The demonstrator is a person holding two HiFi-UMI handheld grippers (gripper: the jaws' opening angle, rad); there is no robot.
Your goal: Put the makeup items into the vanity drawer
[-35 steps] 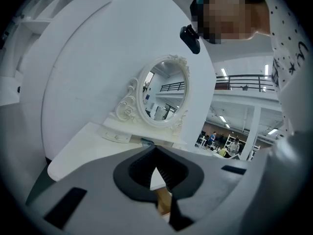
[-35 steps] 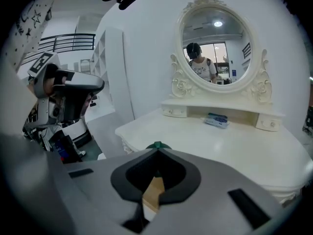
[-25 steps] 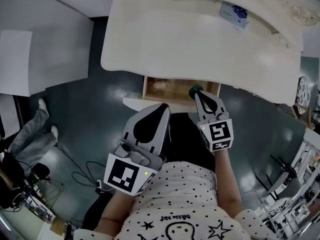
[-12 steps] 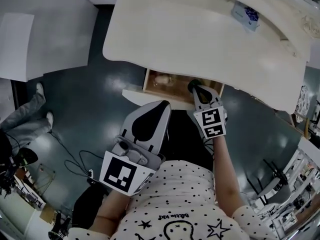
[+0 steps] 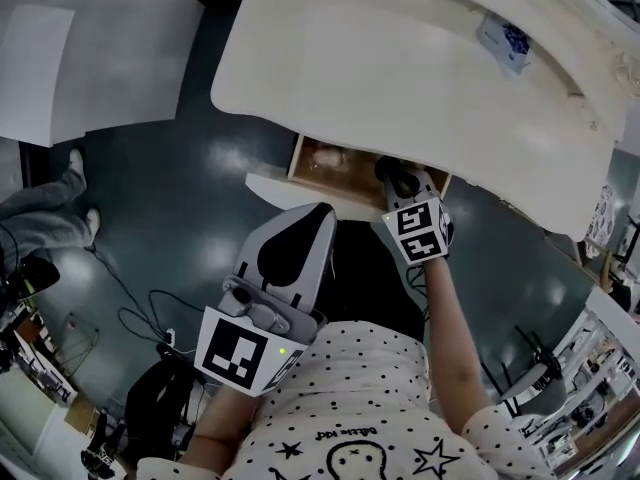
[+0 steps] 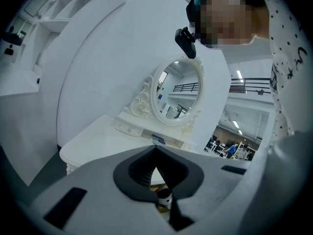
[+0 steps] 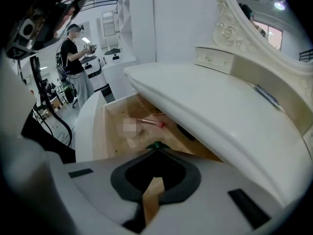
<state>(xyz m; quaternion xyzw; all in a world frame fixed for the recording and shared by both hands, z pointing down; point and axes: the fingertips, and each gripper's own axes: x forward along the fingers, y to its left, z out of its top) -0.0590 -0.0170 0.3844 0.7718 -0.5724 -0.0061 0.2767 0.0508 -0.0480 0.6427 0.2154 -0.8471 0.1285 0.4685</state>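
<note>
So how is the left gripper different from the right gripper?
The right gripper is at the open drawer; the left gripper sits back near the person's shirt. The right gripper pinches a small green thing; the left gripper holds nothing. Both have their jaws together.

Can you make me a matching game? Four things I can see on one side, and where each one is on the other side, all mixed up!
1 pink-tipped brush
2 green item
3 oval mirror
4 blue-printed pack

a pinched at the right gripper's tips
b standing at the back of the vanity top
c lying inside the open drawer
d lying flat on the vanity top

Pairs: 1-c, 2-a, 3-b, 4-d.
</note>
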